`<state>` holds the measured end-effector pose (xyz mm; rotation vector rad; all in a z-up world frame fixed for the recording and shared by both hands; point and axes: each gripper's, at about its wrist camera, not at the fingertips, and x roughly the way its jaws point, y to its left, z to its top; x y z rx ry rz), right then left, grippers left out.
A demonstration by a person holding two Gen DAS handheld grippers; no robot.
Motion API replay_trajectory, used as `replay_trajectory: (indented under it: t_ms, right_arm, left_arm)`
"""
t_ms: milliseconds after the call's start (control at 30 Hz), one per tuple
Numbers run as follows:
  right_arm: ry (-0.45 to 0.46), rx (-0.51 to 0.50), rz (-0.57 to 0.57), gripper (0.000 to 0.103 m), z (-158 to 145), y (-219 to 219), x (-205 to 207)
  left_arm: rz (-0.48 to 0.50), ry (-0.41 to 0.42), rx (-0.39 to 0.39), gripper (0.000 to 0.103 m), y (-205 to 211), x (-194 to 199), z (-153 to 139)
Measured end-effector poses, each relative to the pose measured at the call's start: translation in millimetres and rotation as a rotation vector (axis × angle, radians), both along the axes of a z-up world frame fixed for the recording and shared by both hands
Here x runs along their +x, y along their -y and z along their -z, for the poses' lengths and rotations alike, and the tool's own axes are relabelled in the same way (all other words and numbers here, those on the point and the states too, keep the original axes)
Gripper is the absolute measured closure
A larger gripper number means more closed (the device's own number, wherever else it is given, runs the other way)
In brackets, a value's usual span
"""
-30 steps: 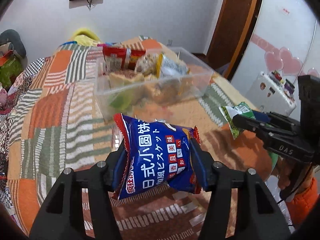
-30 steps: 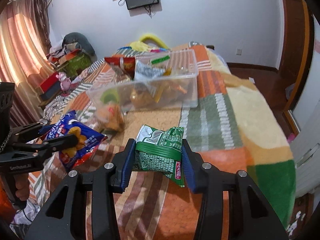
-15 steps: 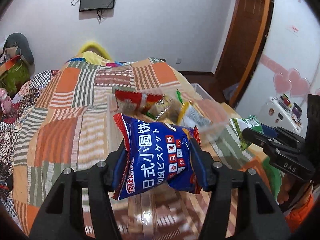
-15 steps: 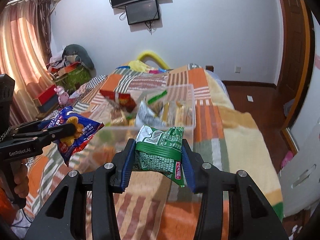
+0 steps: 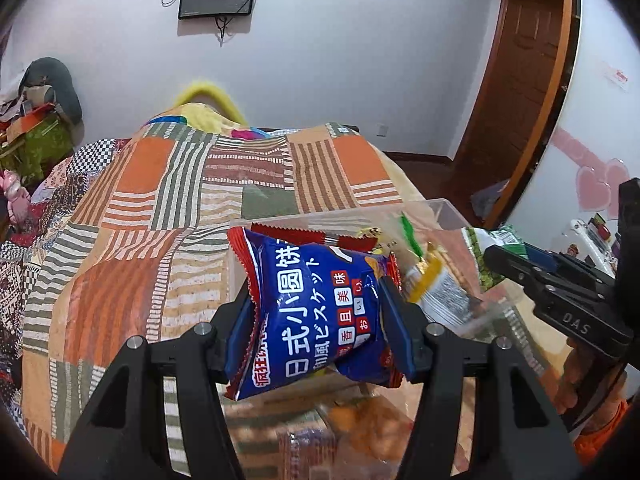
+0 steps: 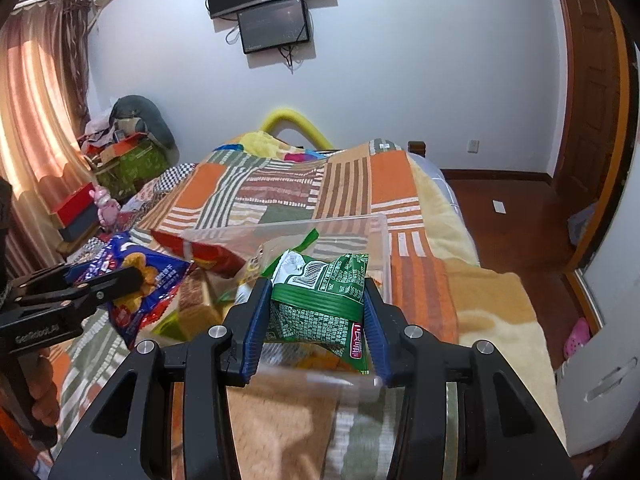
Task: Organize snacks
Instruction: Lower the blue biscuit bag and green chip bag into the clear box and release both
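Nearest, the left gripper (image 5: 316,328) pinches a blue biscuit packet (image 5: 312,312) across its middle, and the right gripper (image 6: 316,320) clamps a green snack packet (image 6: 320,304) likewise; both hang above the clear plastic bin (image 6: 376,224). These puffy, crinkly bags look light, soft and probably crushable, so a mid-body hold seems right. Beyond, the bin already holds a red packet (image 6: 208,252) and others, crowding the drop space, on the patchwork blanket (image 5: 160,208).

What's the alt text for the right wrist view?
The right gripper clamps a green snack packet just above a clear plastic bin of snacks on a patchwork bedspread. At left, the left gripper holds a blue biscuit bag.
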<state>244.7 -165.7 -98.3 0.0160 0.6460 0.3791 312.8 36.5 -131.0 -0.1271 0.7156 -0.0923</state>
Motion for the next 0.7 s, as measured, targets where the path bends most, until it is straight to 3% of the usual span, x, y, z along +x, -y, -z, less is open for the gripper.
replay_trajectory:
  t_ms: [500, 700]
  right_arm:
    - [-0.085, -0.035, -0.013, 0.062, 18.2, -6.8, 27.2]
    - [-0.065, -0.082, -0.023, 0.052, 10.5, -10.5, 15.3]
  left_arm:
    - [-0.055, -0.038, 0.017, 0.037, -3.0, 25.6, 26.6]
    - [-0.049, -0.049, 0.055, 0.036, -0.8, 16.7, 20.7]
